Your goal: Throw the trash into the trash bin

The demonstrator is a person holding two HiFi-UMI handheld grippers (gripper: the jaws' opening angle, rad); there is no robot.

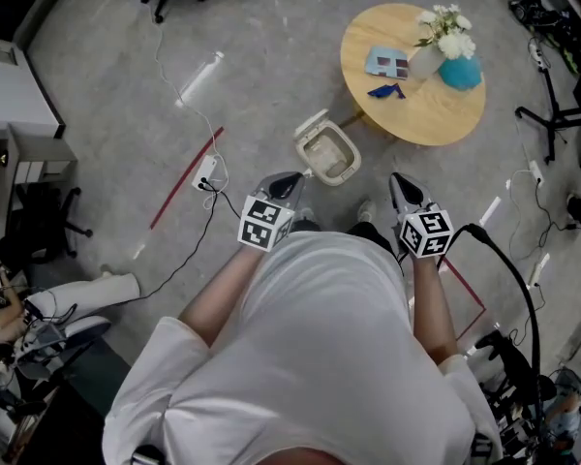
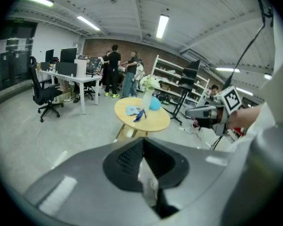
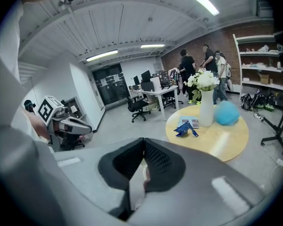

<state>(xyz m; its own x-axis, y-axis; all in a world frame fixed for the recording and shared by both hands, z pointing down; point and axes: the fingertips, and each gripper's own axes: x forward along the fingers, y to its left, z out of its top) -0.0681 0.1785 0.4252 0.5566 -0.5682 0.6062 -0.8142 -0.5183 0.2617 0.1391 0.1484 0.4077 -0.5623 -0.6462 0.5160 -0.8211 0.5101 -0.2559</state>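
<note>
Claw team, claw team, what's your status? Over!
Left claw, right claw shut, empty. Blue scrap on the round table, not picked up. Trash bin open on the floor beside it. Nothing blocks the way.

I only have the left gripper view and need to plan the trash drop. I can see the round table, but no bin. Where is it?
Observer: The trash bin stands on the floor between the person and the round table, just ahead of the left tool.
Operator: Is it open?
Observer: Yes. Its lid is tipped up, and the head view looks straight into it.
Operator: Is the right tool carrying anything?
Observer: No. In the right gripper view, the right tool has its jaws together with nothing between them.
</note>
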